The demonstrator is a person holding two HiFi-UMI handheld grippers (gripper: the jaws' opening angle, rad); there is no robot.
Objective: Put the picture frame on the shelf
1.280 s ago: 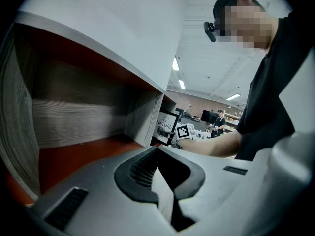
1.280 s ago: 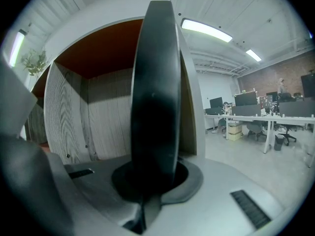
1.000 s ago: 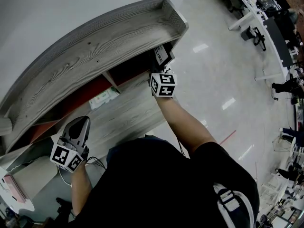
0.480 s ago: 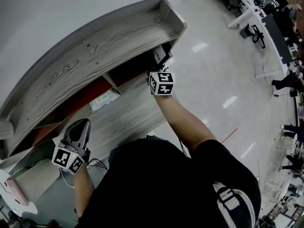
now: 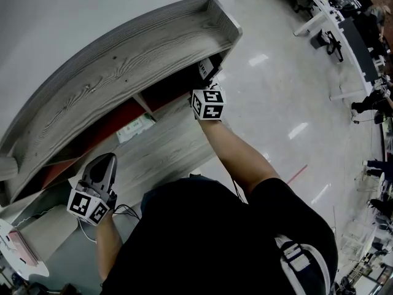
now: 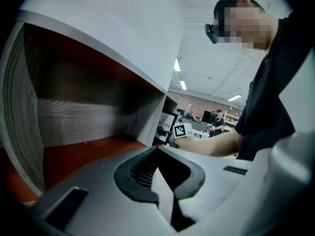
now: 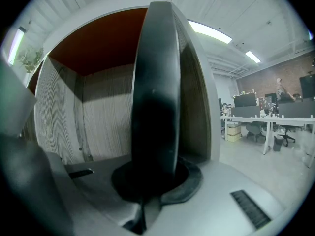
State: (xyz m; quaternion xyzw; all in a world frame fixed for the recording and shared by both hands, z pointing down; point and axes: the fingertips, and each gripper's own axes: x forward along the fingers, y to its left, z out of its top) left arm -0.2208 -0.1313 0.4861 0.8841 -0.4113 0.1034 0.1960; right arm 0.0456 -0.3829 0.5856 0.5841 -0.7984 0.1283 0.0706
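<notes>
The picture frame (image 5: 207, 70), dark-edged with a white printed face, stands at the mouth of the rightmost compartment of the grey wood-grain shelf unit (image 5: 123, 60). My right gripper (image 5: 206, 85) is shut on its lower edge. In the right gripper view the frame (image 7: 155, 97) rises edge-on from between the jaws of the right gripper (image 7: 147, 191), with the red-roofed compartment behind it. My left gripper (image 5: 104, 161) hangs low at the left, shut and holding nothing. The left gripper view shows the left gripper (image 6: 162, 191), another red-floored compartment, and the frame (image 6: 166, 124) far off.
A white packet (image 5: 135, 126) lies on the lower shelf board. A small white round table (image 5: 18, 251) sits at the bottom left. White desks and chairs (image 5: 331, 17) line the far right across a glossy floor, where people stand in the distance.
My right gripper has carried the frame a little further in towards the rightmost compartment. The left gripper has barely shifted.
</notes>
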